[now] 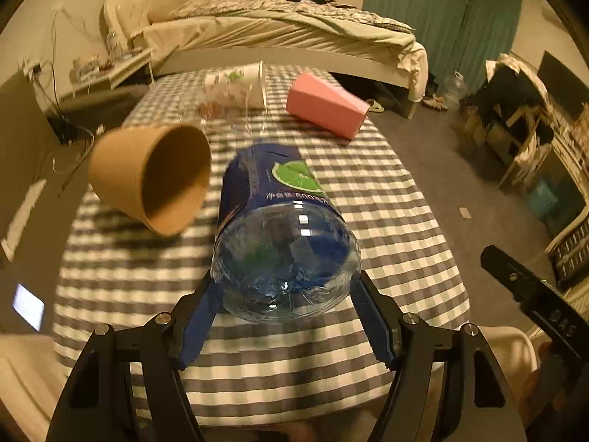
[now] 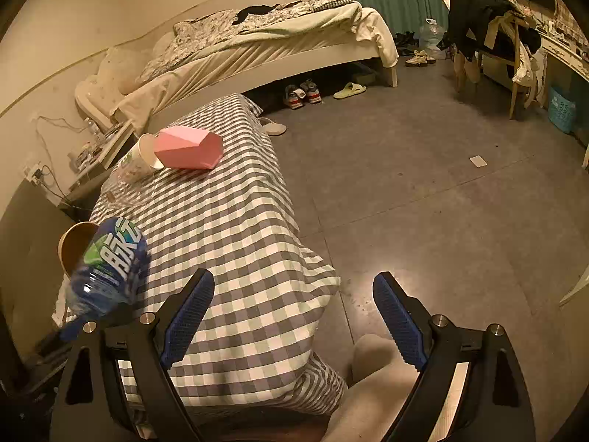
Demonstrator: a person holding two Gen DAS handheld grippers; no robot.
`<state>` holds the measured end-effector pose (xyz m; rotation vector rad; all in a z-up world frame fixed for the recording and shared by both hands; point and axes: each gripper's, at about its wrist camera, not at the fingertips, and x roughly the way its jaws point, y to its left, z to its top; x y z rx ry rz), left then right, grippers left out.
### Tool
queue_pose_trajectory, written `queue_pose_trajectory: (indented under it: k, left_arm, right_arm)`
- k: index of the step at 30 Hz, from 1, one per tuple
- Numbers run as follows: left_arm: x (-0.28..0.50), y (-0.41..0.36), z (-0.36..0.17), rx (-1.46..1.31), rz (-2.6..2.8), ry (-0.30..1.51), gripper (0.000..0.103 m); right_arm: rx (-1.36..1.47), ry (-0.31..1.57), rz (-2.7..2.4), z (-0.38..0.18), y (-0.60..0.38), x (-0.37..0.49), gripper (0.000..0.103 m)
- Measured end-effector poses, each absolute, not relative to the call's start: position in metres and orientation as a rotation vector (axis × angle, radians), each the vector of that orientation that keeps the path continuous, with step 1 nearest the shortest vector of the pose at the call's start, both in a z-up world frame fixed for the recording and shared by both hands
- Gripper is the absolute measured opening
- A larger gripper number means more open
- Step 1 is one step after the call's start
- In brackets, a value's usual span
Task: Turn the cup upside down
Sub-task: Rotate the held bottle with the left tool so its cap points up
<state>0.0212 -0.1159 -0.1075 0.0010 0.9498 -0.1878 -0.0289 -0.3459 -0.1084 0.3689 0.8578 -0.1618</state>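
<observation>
My left gripper (image 1: pixel 285 287) is shut on a clear plastic bottle (image 1: pixel 283 235) with a blue label, gripping its base end and holding it above the checked table (image 1: pixel 386 199). The bottle also shows in the right wrist view (image 2: pixel 110 269). A brown paper cup (image 1: pixel 154 173) lies on its side at the table's left, mouth towards me. A white printed paper cup (image 1: pixel 235 81) and a clear plastic cup (image 1: pixel 235 110) lie on their sides at the far end. My right gripper (image 2: pixel 294 294) is open and empty beyond the table's near right corner.
A pink box (image 1: pixel 325 105) lies on its side at the table's far right. A bed (image 1: pixel 279 25) stands behind the table. Grey floor (image 2: pixel 423 191) spreads to the right, with shoes (image 2: pixel 302 92) near the bed and a chair (image 2: pixel 489 29) draped with clothes.
</observation>
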Motion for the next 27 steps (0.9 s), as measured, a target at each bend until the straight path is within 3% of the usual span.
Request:
queue_pose_trajectory:
  k: [27]
  left_arm:
    - [0.05,-0.114,-0.07,-0.004,-0.255,0.971,0.072]
  right_arm:
    - [0.384,0.858,-0.151,-0.111,-0.342,-0.025,0.088]
